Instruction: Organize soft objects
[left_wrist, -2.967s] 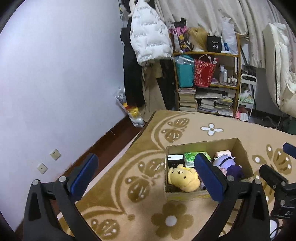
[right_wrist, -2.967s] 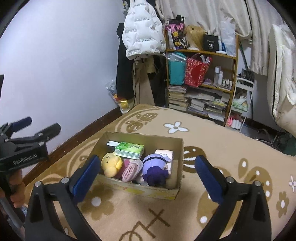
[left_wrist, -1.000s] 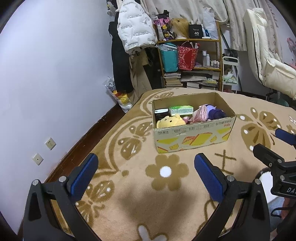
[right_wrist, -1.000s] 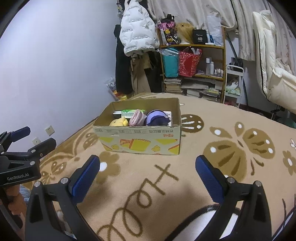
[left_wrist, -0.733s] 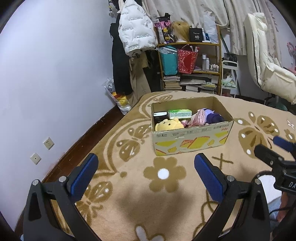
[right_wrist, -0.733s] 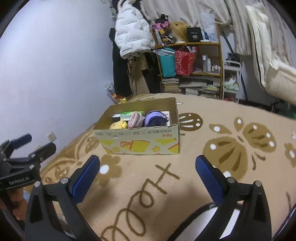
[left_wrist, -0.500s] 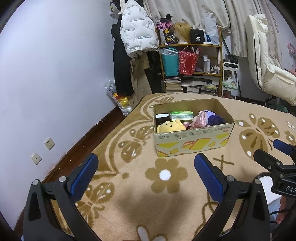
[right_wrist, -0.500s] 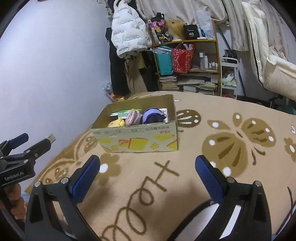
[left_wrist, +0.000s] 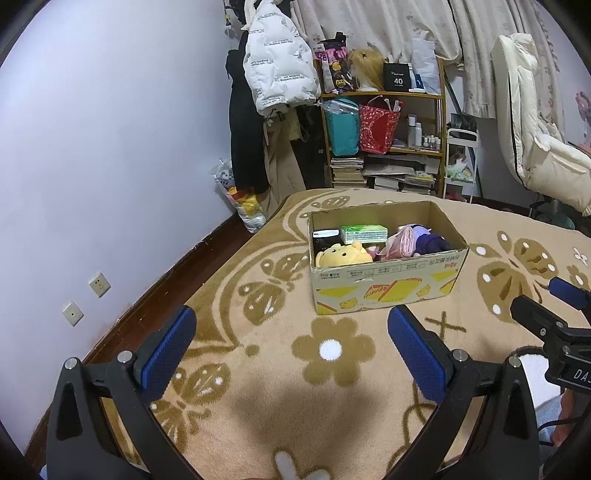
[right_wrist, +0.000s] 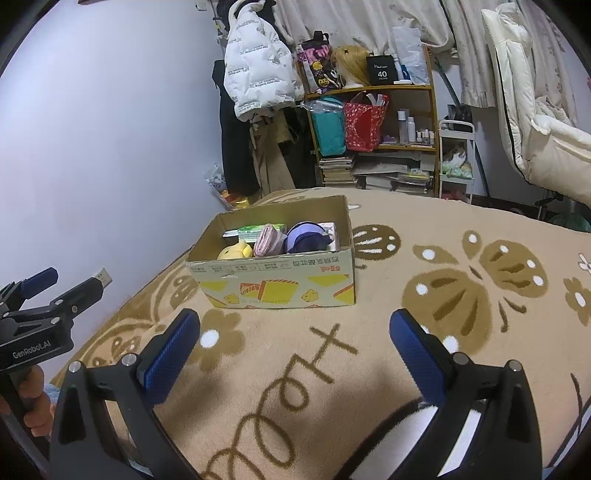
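Both tools are just hanging over the blanket (right_wrist: 369, 369), well short of the cardboard box (left_wrist: 388, 291). The left tool (left_wrist: 291, 347) has its blue pads spread wide with nothing between them, and the right tool (right_wrist: 295, 347) is the same, wide apart and holding nothing.

All the soft stuff sits inside the box: a yellow bear plush (left_wrist: 341, 254) in the near left corner, a pink rolled cloth (left_wrist: 402, 245) about in the middle, and a purple plush (left_wrist: 430, 242) toward the right end. There's also a green tissue pack (left_wrist: 364, 233) against the back wall and a black-and-white box (left_wrist: 325, 238) in the far left corner behind the bear.

From my right wrist cam I can see the left tool off at the left edge, with a hand (right_wrist: 35, 404) gripping its handle. The box stands upright on the tan blanket with the brown flower and butterfly pattern. Behind it there's a shelf (right_wrist: 373, 122) packed with bags and books, and a white puffer jacket (right_wrist: 256, 70) hanging by the wall.
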